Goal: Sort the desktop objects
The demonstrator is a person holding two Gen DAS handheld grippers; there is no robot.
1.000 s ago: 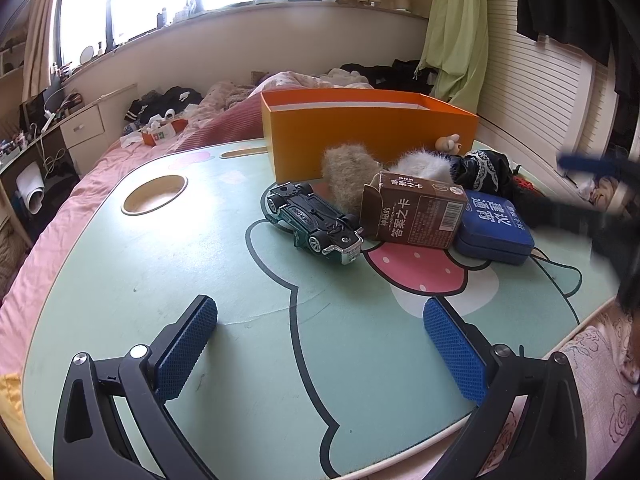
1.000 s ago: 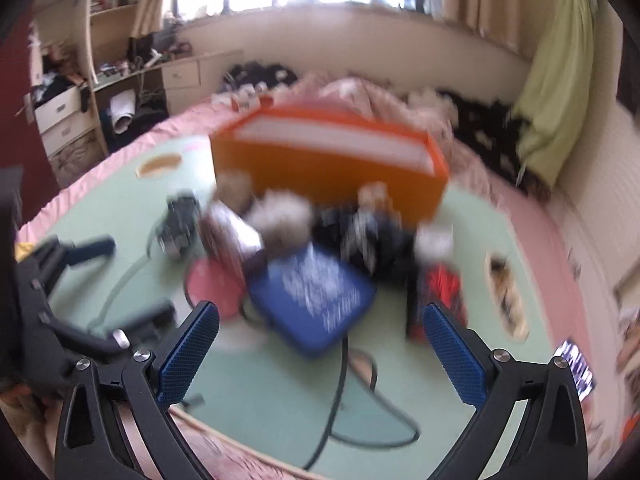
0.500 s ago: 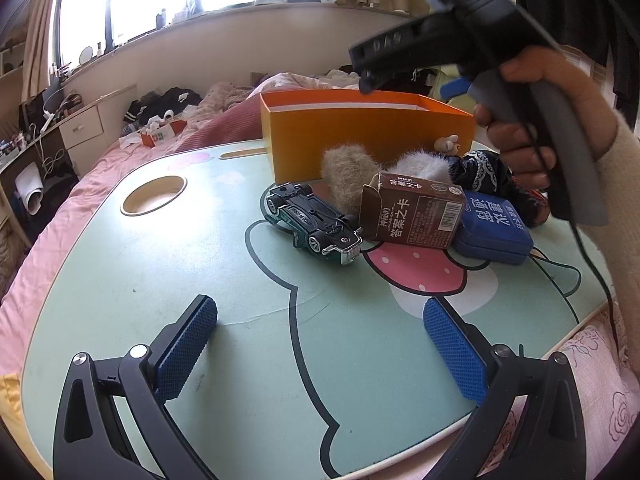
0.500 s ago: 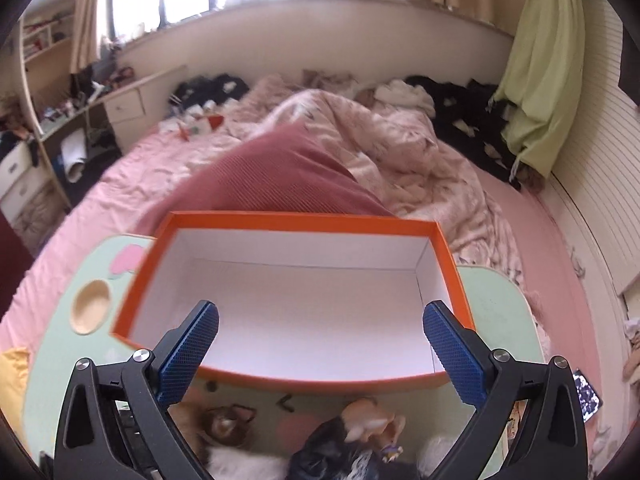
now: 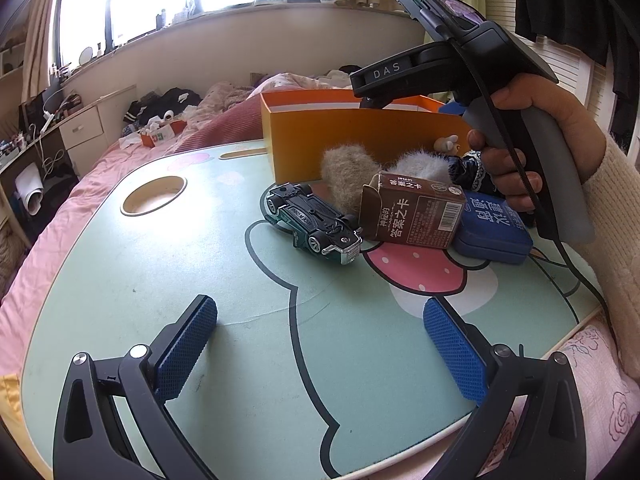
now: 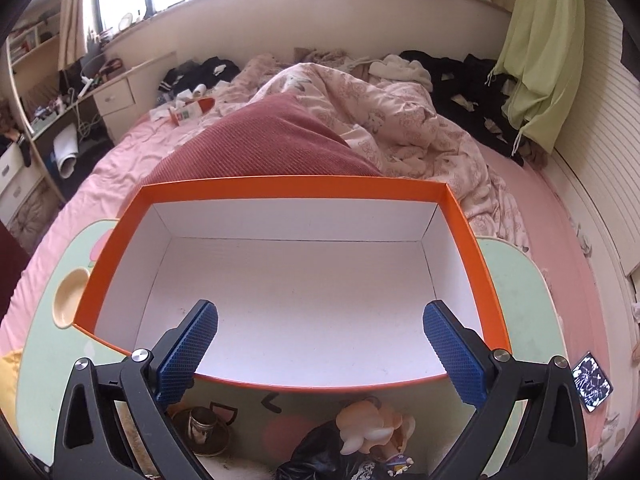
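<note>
Both the left gripper [image 5: 320, 344] and right gripper [image 6: 320, 344] gape wide and empty; beneath the right one's fingers sits the bare orange box [image 6: 486, 300], while the toy car [image 5: 314, 224], brown carton [image 5: 412, 216] and blue case [image 5: 494, 226] cluster ahead of the left, so reaching risks knocking neighbours.

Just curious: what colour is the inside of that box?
White inside the box, orange outside; clearest from the right wrist view.

An upturned toy car [image 5: 314, 226], a brown carton [image 5: 412, 216] and a blue case [image 5: 494, 226] are shown before the orange box [image 5: 344, 148]; the left gripper [image 5: 320, 344] is held open, empty, above the table [image 5: 160, 280].
</note>
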